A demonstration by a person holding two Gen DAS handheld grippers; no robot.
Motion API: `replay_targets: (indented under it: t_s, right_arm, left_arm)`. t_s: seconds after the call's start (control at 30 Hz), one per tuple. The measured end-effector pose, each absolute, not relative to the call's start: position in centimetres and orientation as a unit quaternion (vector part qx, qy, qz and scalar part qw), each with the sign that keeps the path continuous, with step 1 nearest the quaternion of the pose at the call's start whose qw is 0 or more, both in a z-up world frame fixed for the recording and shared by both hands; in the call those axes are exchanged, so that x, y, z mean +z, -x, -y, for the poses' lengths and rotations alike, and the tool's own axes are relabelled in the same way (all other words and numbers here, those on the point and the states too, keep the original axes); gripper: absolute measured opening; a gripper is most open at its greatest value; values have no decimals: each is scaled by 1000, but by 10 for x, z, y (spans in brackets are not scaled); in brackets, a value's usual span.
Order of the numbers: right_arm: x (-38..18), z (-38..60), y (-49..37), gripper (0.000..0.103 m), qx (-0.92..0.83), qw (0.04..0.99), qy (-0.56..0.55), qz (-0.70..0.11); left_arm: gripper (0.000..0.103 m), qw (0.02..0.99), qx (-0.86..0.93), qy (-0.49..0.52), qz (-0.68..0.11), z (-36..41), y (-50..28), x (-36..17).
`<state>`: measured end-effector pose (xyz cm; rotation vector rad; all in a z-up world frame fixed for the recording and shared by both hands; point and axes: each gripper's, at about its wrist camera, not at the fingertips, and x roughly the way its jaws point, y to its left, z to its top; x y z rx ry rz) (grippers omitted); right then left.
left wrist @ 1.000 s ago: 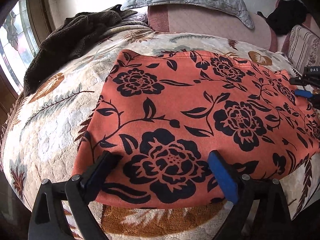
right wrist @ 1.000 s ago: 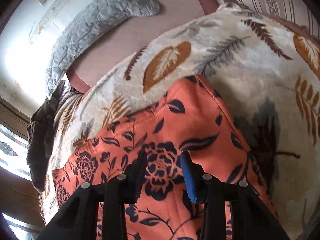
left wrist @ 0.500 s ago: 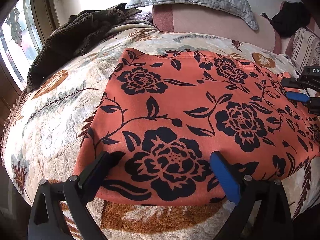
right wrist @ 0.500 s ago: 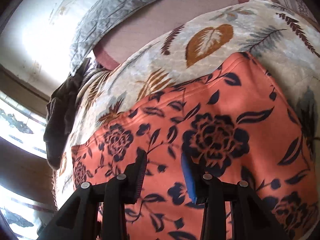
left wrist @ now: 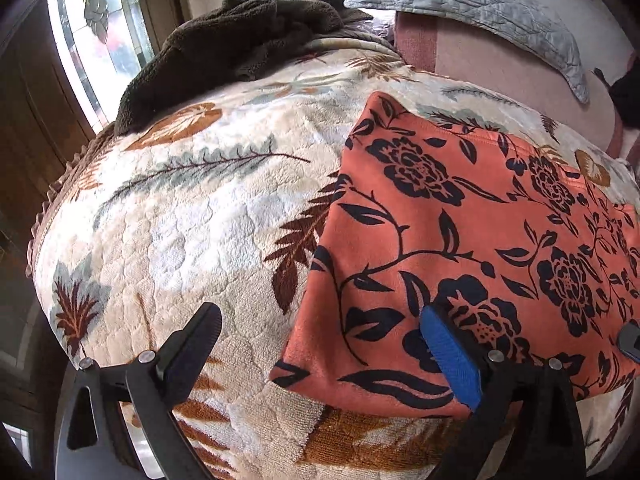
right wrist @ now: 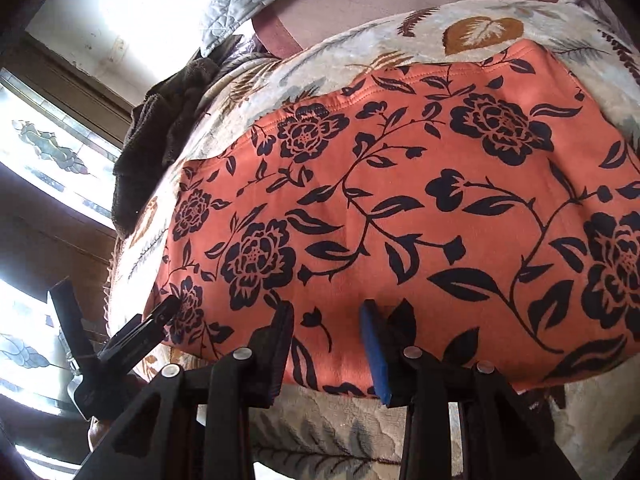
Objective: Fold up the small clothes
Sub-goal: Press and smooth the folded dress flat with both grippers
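An orange garment with black flowers (left wrist: 460, 240) lies flat on a floral blanket (left wrist: 192, 216). My left gripper (left wrist: 320, 352) is open wide and straddles the garment's near left corner; its black finger (left wrist: 192, 344) is over the blanket and its blue pad (left wrist: 452, 360) over the cloth. In the right wrist view the garment (right wrist: 400, 200) fills the middle. My right gripper (right wrist: 326, 340) hovers at its near edge, jaws a little apart, with the cloth lying flat beyond them and nothing pinched. The left gripper (right wrist: 116, 300) shows there at the garment's left corner.
A dark brown fleece (left wrist: 224, 52) is heaped at the blanket's far left by a window (left wrist: 104, 28). A grey quilted pillow (left wrist: 480, 4) rests on a pink cushion (left wrist: 500, 68) behind. The blanket drops away at its left and near edges.
My left gripper slid left, from over the garment's near edge to its near left corner. My right gripper swung from the far right corner to the near edge.
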<state>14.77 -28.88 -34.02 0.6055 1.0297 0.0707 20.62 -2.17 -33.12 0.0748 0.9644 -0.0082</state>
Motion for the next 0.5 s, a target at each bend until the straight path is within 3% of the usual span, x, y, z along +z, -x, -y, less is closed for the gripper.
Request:
replay_targets:
  t_s: [0.17, 0.3, 0.4, 0.5]
  right_arm:
    - [-343, 313, -128, 38, 7, 816, -322, -481]
    - [-327, 332, -111, 38, -3, 822, -346, -451]
    - [-314, 351, -102, 38, -47, 837, -338, -429]
    - [-339, 371, -104, 39, -73, 801, -360, -473]
  left_arm:
    - [99, 892, -54, 7, -450, 27, -199, -320]
    - [99, 864, -56, -22, -500, 51, -205, -336]
    - [100, 872, -44, -43, -485, 59, -201, -332]
    - [100, 890, -28, -68, -449, 65, -195, -322]
